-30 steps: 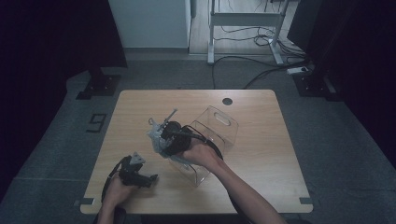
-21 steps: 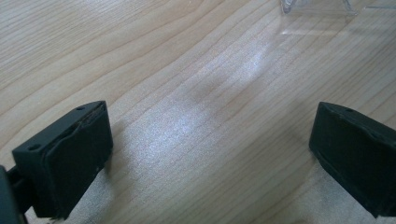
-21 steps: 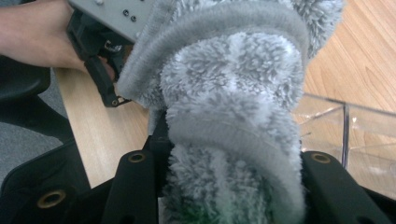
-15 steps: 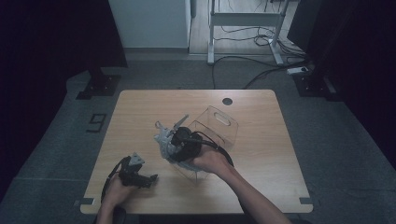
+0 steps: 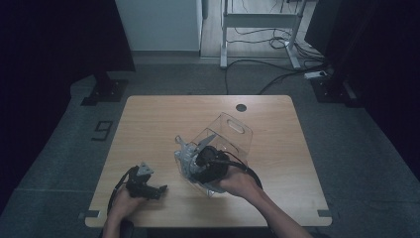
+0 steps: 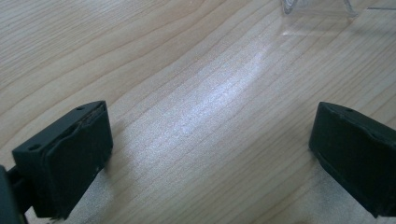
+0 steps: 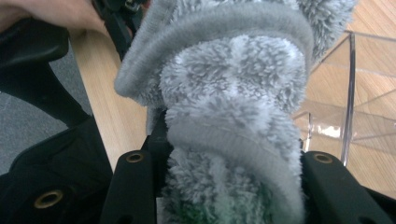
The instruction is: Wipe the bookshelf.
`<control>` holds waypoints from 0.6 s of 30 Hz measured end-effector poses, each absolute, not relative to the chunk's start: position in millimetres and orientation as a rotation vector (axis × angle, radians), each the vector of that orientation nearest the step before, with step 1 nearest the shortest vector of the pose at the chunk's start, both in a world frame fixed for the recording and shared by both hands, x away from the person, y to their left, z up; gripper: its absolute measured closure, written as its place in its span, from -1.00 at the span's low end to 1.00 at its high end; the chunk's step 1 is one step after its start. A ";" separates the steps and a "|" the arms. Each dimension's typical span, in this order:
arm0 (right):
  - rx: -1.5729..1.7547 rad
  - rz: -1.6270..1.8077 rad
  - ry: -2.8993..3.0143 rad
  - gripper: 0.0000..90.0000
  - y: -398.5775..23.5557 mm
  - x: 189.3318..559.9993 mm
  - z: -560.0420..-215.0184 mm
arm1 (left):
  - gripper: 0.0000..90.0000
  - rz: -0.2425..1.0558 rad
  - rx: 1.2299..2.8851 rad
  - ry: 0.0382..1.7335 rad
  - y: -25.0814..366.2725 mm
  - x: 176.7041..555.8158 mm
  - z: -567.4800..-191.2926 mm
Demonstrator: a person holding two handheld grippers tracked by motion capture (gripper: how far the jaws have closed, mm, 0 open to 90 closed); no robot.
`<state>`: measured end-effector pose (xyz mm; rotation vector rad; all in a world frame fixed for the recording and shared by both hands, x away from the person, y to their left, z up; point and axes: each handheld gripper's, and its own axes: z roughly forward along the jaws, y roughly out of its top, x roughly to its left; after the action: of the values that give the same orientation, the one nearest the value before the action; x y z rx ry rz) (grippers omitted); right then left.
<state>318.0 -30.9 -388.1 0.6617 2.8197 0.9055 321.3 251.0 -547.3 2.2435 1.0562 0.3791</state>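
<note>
A fluffy grey cloth (image 7: 233, 93) is bunched up between the two black jaws of my right gripper (image 7: 229, 172), which is shut on it. In the high view this right gripper (image 5: 192, 166) holds the cloth (image 5: 184, 157) just above the table, at the near mouth of a clear plastic box (image 5: 233, 131) that lies tilted on its side. My left gripper (image 5: 157, 190) rests near the table's front left, with the left hand around it. Its jaws stand wide open (image 6: 210, 154) over bare wood with nothing between them.
The wooden table (image 5: 148, 119) has a round cable hole (image 5: 241, 107) at its far edge. A corner of the clear box (image 6: 317, 7) lies ahead of the left gripper. The box wall (image 7: 350, 93) is close beside the cloth.
My right gripper has carried the grey cloth to the right and toward the near edge, alongside the clear box. The left gripper has stayed where it was.
</note>
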 end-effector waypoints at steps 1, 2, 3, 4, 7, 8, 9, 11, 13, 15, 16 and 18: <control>0.661 0.905 2.817 0.21 -32.8 316.1 -388.7 | -1.00 0.380 2.244 1.056 251.1 321.2 -547.3; 0.656 0.907 2.815 0.21 -34.8 314.4 -389.5 | -1.00 0.380 2.244 1.056 251.1 321.2 -547.3; 0.661 0.906 2.815 0.21 -36.6 312.2 -390.1 | -1.00 0.380 2.244 1.056 251.1 321.2 -547.3; 0.661 0.910 2.812 0.21 -38.5 310.5 -391.1 | -1.00 0.380 2.244 1.056 251.1 321.2 -547.3; 0.662 0.922 2.808 0.21 -44.4 306.1 -393.6 | -1.00 0.379 2.244 1.056 251.1 321.2 -547.3; 0.658 0.924 2.807 0.21 -46.3 304.7 -394.7 | -1.00 0.379 2.247 1.053 251.3 321.3 -547.2; 0.658 0.924 2.806 0.21 -48.7 302.9 -396.0 | -1.00 0.379 2.247 1.054 251.3 321.3 -547.2; 0.656 0.931 2.804 0.21 -52.3 299.9 -398.9 | -1.00 0.379 2.248 1.053 251.4 321.3 -547.2; 0.656 0.930 2.804 0.21 -55.1 297.5 -401.9 | -1.00 0.378 2.248 1.053 251.4 321.4 -547.2; 0.654 0.931 2.804 0.21 -57.8 295.2 -405.7 | -1.00 0.378 2.248 1.052 251.4 321.4 -547.2; 0.653 0.931 2.805 0.21 -59.0 294.4 -407.5 | -1.00 0.378 2.248 1.052 251.4 321.4 -547.2; 0.654 0.935 2.797 0.22 -61.2 292.8 -411.0 | -1.00 0.378 2.248 1.053 251.4 321.3 -547.2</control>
<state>292.8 -61.2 -411.0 0.6545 2.7972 0.9349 321.3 251.4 -547.2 2.2476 1.0527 0.3783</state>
